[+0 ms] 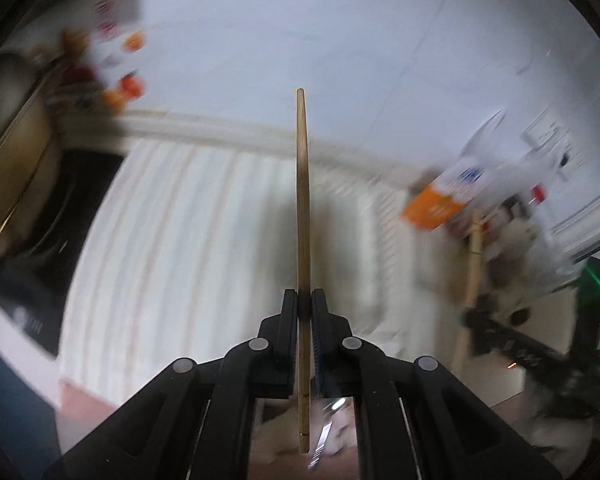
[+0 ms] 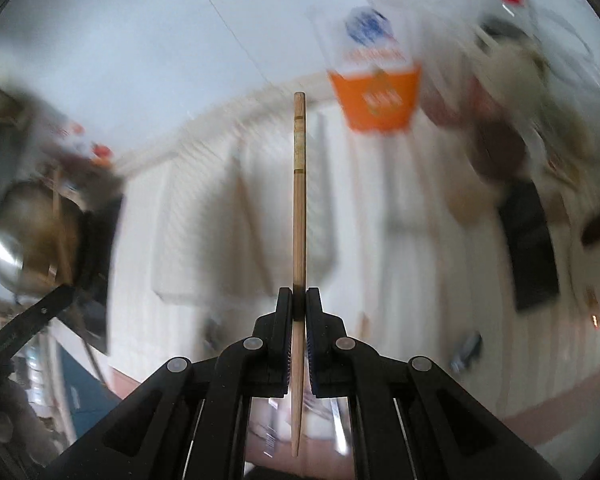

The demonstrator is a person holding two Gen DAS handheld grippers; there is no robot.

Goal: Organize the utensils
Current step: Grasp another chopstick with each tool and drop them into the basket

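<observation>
In the left wrist view, a steel pot (image 1: 8, 80) and a dark cooktop (image 1: 56, 216) sit blurred to the left of the white ribbed mat (image 1: 172, 240) that covers the counter. Small orange and red items, too smeared to identify, lie beyond the mat's far left corner. Over the mat's middle, the left tongs (image 1: 305, 300) are pinched narrow on a wooden chopstick (image 1: 302, 200), which stands straight along the fingers, its blunt end far past the tips and its other end running back between the arms. Right of the mat stands an orange-and-white carton (image 1: 440, 204), with a blurred dark shape below it that cannot be made out.

In the right wrist view, the pot (image 2: 24, 236) again lies left of the mat (image 2: 380, 240). The right tongs (image 2: 299, 300) are closed tight on a second chopstick (image 2: 299, 220), banded end forward and tapered tip pointing back toward the camera. The carton (image 2: 376, 100) sits beyond the mat's far edge, right of the chopstick, and a black flat object (image 2: 532, 240) lies at the mat's right side.
</observation>
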